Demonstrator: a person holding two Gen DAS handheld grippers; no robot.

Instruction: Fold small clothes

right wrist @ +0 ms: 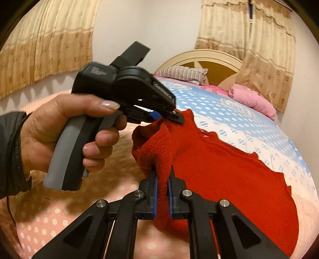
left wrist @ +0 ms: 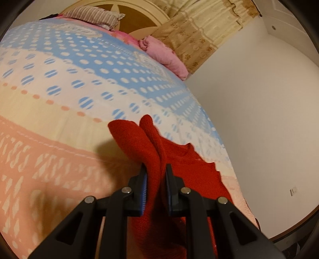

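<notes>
A small red knitted sweater (right wrist: 229, 169) lies on the patterned bedspread (right wrist: 259, 127), one edge lifted off it. In the left wrist view my left gripper (left wrist: 156, 172) is shut on a bunched fold of the red sweater (left wrist: 151, 147), which sticks up past the pads. In the right wrist view my right gripper (right wrist: 162, 176) is shut on another raised part of the same edge. The left gripper (right wrist: 169, 117) also shows there, held by a person's hand (right wrist: 65, 131), pinching the sweater a little further along the edge. The rest of the sweater spreads flat to the right.
The bedspread (left wrist: 59, 99) covers a bed with a striped pillow (left wrist: 93, 16) and a pink folded blanket (left wrist: 165, 55) near the headboard (right wrist: 209, 59). Curtains (right wrist: 45, 49) hang behind. A white wall (left wrist: 259, 119) runs along the bed's right side.
</notes>
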